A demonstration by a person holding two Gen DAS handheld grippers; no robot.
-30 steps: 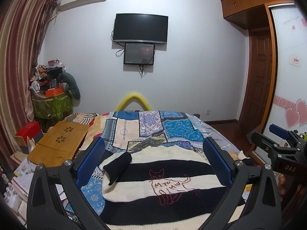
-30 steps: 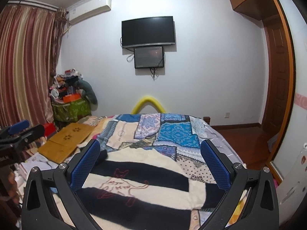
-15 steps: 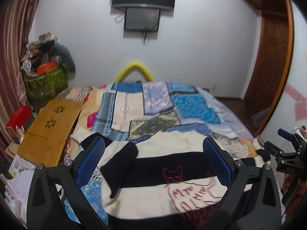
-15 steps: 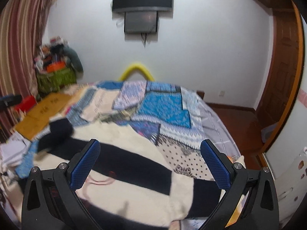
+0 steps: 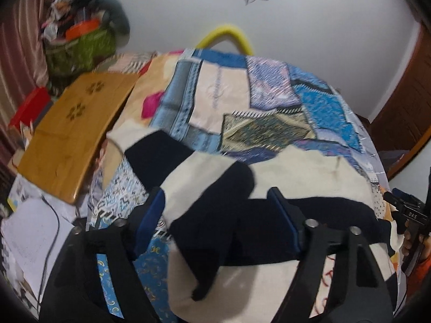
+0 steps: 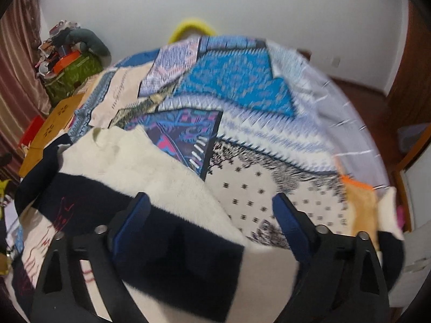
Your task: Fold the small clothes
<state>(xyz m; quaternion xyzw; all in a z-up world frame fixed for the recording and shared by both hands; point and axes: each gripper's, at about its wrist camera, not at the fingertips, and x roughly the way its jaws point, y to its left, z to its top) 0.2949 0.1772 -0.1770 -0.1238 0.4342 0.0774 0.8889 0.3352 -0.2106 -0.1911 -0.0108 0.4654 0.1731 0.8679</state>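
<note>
A cream and black striped sweater (image 5: pixel 296 177) with a red cat drawing lies spread on the patchwork bedspread (image 5: pixel 242 94). Its black-cuffed sleeve (image 5: pixel 212 231) lies folded across the body. My left gripper (image 5: pixel 218 215) is open, its jaws wide either side of that sleeve, low over the sweater. In the right wrist view the sweater (image 6: pixel 150 172) fills the lower left, and my right gripper (image 6: pixel 212 215) is open over its right edge, where cream meets a black stripe (image 6: pixel 188 255). The other gripper shows at the left wrist view's right edge (image 5: pixel 412 215).
A wooden lap table (image 5: pixel 75 132) lies at the bed's left edge, with papers (image 5: pixel 29 242) and a red box (image 5: pixel 29 107) beside it. A cluttered green-covered stand (image 5: pixel 80 45) is at the back left. A yellow foam arch (image 5: pixel 226 35) and wall lie beyond the bed; a wooden door (image 5: pixel 404 102) right.
Both grippers have tilted down and dropped close to the sweater. The left now straddles the folded sleeve; the right has come down over the sweater's right edge. Both stay open.
</note>
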